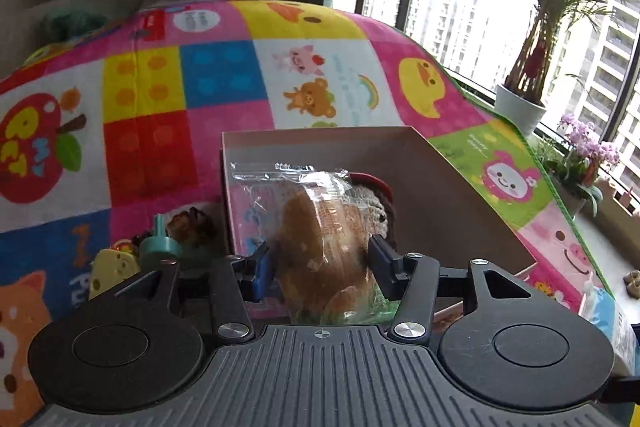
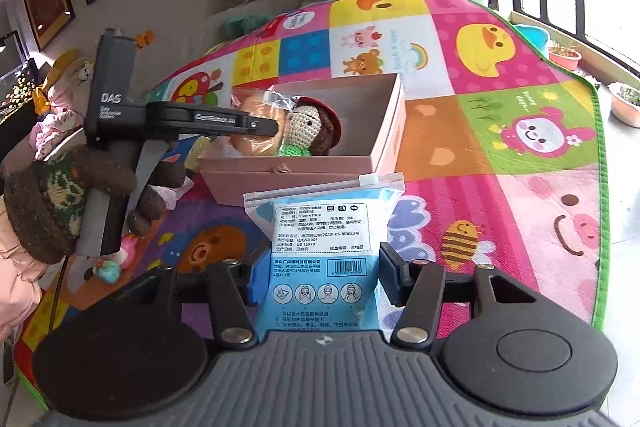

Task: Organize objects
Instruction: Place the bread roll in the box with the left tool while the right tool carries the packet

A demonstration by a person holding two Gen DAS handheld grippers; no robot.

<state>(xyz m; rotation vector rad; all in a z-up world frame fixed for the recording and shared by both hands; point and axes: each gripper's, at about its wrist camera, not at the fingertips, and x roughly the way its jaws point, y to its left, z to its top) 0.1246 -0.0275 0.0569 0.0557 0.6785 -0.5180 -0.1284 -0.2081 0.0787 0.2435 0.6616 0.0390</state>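
My left gripper is shut on a bread roll in a clear wrapper and holds it over the open pink box. A crocheted doll with a red hat lies in the box behind the bread. In the right wrist view the left gripper reaches into the box with the bread next to the doll. My right gripper is shut on a blue and white zip pouch, just in front of the box.
Everything sits on a colourful cartoon play mat. Small toys lie left of the box, among them a teal piece and a yellow cheese wedge. Potted plants line the window sill on the right. The blue pouch shows at the right.
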